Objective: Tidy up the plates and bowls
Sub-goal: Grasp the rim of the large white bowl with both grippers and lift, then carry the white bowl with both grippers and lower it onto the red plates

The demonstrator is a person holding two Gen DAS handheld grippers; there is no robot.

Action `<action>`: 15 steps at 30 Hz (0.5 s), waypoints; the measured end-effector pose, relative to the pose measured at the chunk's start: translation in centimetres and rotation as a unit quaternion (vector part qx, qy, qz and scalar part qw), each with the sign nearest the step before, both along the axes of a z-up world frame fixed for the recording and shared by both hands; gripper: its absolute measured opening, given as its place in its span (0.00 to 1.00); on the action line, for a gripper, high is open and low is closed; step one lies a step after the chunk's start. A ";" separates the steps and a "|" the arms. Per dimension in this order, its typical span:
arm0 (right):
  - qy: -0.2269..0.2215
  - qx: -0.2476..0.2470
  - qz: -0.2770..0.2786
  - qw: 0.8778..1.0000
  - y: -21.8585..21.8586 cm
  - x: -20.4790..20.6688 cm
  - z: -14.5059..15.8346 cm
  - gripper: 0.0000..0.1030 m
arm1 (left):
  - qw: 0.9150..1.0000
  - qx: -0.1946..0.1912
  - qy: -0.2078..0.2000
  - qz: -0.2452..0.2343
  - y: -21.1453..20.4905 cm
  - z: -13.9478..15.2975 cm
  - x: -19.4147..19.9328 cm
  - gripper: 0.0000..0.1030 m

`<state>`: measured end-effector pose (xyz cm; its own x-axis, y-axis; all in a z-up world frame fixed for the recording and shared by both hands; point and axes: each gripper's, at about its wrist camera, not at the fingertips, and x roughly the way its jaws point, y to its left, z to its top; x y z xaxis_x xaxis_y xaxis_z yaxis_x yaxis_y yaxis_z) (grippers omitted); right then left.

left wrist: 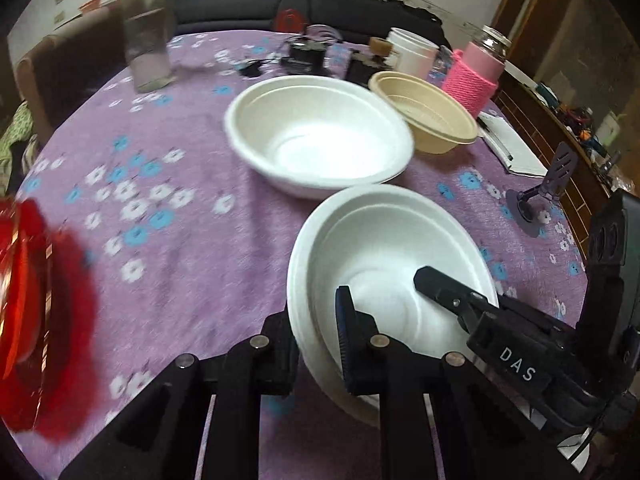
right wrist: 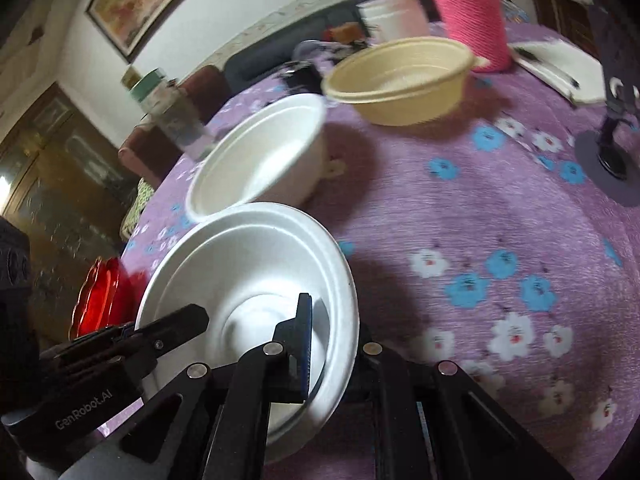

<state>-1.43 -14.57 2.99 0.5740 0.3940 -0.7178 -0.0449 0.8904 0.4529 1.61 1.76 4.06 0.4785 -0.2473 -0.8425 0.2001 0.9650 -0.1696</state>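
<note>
Both the left gripper point(left wrist: 316, 320) and the right gripper point(right wrist: 332, 344) are clenched on the rim of the near foam bowl point(left wrist: 384, 248), carrying it. Judged next: nest it into the empty foam bowl point(left wrist: 320, 140) just beyond, which calls for level alignment.

Your red plate point(left wrist: 24, 304) runs off the left edge of the left wrist view and is smeared by blur, so its shape cannot be read. The jar point(left wrist: 146, 40) near the table's far left edge is blurred too; its contents are unclear. The small dark items point(left wrist: 304, 56) at the far edge are too small to identify. The near white bowl point(left wrist: 384, 248) hides one finger of each of your grippers behind its rim.
</note>
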 end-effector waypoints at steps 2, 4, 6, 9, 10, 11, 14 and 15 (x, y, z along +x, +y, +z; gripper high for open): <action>-0.009 -0.001 0.018 1.000 1.3 -0.4 0.0 0.10 | 1.000 0.003 -0.003 0.009 0.8 0.3 -0.6 0.15; -0.019 -0.005 0.032 0.999 2.3 -0.8 0.2 0.10 | 1.000 0.004 -0.011 0.016 1.8 0.8 -1.3 0.15; -0.031 0.000 0.043 0.999 3.2 -1.3 0.7 0.10 | 0.999 0.005 -0.025 0.022 2.7 1.6 -2.1 0.15; -0.050 -0.008 0.050 0.997 4.7 -2.1 1.7 0.10 | 0.999 0.001 -0.041 0.031 4.0 2.8 -3.2 0.15; -0.058 -0.016 0.051 0.997 5.3 -2.4 2.2 0.10 | 0.998 -0.002 -0.045 0.036 4.5 3.2 -3.6 0.15; -0.062 -0.019 0.051 0.997 5.8 -2.6 2.6 0.10 | 0.998 -0.005 -0.049 0.038 4.9 3.5 -3.8 0.15; -0.071 -0.011 0.052 0.996 7.0 -3.1 3.8 0.10 | 0.997 -0.015 -0.064 0.045 6.5 4.8 -4.9 0.15; -0.075 -0.010 0.053 0.996 7.5 -3.3 4.3 0.10 | 0.996 -0.018 -0.068 0.047 7.1 5.3 -5.2 0.15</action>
<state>-4.71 -7.06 7.29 0.6314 0.4451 -0.6350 -0.2059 0.8857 0.4161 -3.62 8.84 9.33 0.6101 -0.2242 -0.7600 0.1326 0.9745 -0.1810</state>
